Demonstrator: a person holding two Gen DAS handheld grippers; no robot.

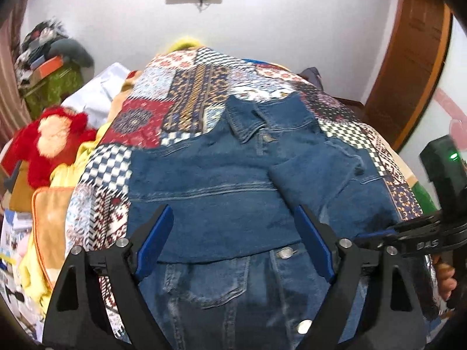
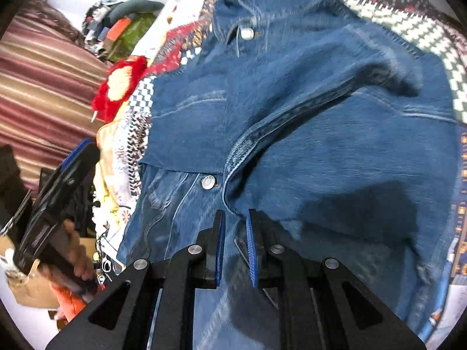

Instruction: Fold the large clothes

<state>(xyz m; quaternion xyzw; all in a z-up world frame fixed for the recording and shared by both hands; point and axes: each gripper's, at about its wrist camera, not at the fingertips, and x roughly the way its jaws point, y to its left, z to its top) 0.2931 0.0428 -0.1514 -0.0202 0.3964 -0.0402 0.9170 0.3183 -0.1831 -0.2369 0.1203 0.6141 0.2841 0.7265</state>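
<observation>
Far to the left of the left gripper's fingers, a red stuffed toy (image 1: 55,143) lies among yellow cloth at the edge of the bed. Nearer in, the patchwork bedspread (image 1: 181,99) runs under and beyond the fingers.

The denim jacket (image 1: 221,180) lies spread on that bedspread, straight ahead of the left gripper (image 1: 233,227). Its collar (image 1: 242,122) is at the far end, well beyond the fingertips, and one sleeve (image 1: 318,172) is folded across the body, ahead of the right-hand finger. A folded edge of denim crosses between the two fingers, with a metal button (image 1: 285,252) just below it, close to the right-hand finger. The left gripper's fingers stand wide apart with nothing pressed between the blue pads; the denim seen between them lies below.

To the right of those fingers, the right gripper (image 1: 376,234) shows from the side at the jacket's edge, with a hand (image 1: 446,285) on its handle.

In the right wrist view, the left gripper (image 2: 84,148) is far to the left of the fingers, held in a hand (image 2: 78,259). The right gripper (image 2: 235,218) points down at the jacket (image 2: 321,122), its fingers drawn close together with only a narrow slit between the pads. Blur keeps me from telling whether any denim is caught in that slit. A button (image 2: 207,182) sits just beyond the left finger's tip, and a seam ridge (image 2: 292,116) runs away up and to the right.
</observation>
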